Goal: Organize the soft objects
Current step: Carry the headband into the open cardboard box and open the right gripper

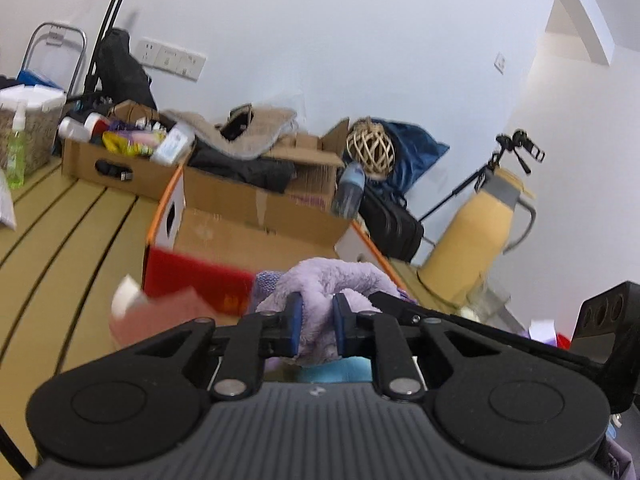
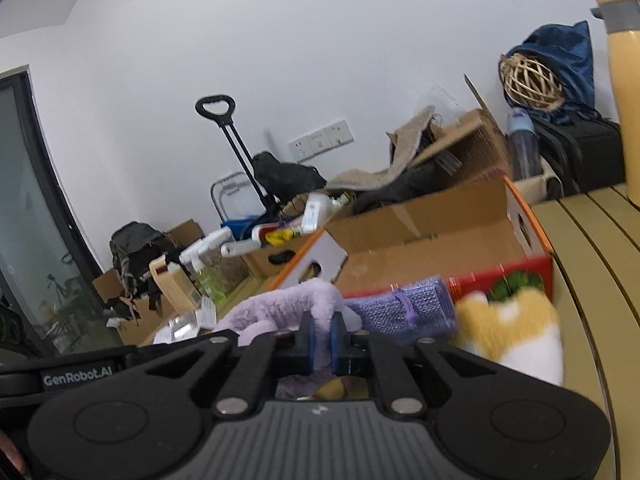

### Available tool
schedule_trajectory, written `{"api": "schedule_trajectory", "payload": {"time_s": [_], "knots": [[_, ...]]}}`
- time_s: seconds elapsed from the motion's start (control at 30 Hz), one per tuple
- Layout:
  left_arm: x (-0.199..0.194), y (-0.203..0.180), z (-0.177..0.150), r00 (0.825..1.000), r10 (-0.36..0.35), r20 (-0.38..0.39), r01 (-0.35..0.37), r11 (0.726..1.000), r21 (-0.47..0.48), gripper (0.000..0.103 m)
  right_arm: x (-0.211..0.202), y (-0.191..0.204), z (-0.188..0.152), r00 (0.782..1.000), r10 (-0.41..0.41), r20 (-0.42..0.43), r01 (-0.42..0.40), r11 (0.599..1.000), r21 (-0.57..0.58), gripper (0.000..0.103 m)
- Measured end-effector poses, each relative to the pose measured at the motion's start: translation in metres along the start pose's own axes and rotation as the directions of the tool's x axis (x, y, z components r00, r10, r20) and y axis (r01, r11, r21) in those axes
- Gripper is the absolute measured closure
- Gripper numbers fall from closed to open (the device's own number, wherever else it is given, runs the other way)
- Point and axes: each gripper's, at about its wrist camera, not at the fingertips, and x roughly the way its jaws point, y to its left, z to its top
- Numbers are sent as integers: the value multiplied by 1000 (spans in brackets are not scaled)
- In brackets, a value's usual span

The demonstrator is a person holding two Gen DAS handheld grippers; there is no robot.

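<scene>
Left wrist view — hand-held gripper point(image 1: 317, 322) pinched tight on lilac plush point(image 1: 332, 280).

White wall point(image 1: 340, 40), wall sockets point(image 1: 172, 58), slatted tan tabletop point(image 1: 60, 232), dark glass door point(image 2: 24, 200)

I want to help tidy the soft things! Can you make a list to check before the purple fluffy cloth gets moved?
1. Left gripper shut on the purple fluffy cloth: ok.
2. Right gripper shut on the same cloth: ok.
3. Open cardboard box ahead has room: ok.
4. Cloth free of the knitted purple roll: cannot tell.
5. Yellow and white plush clear of the cloth: ok.
</scene>
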Motion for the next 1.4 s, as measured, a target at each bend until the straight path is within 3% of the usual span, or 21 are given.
{"api": "schedule_trajectory", "payload": {"time_s": [0.4,0.67,0.83,0.93,1.13,1.3,1.4], "knots": [[72,39,87,999,14,32,-14,1000,11,88,97,-2,79,1000,5,-2,-5,999,-52,96],[148,79,135,996,51,-77,-57,996,-69,88,187,-16,125,993,-32,-110,29,999,-22,96],[194,102,145,985,90,-145,-102,992,-74,88,243,-34,139,978,-60,-197,66,998,21,96],[222,118,146,972,128,-196,-147,985,-90,88,278,-48,142,961,-72,-266,95,993,76,96],[270,136,138,938,228,-262,-244,969,-29,82,325,-68,131,922,-148,-359,205,970,128,94],[267,137,136,949,208,-236,-217,976,-13,69,338,-70,124,905,-163,-392,221,969,109,83],[257,130,137,948,224,-228,-226,974,15,68,329,-65,127,912,-170,-374,218,972,88,77]]}}
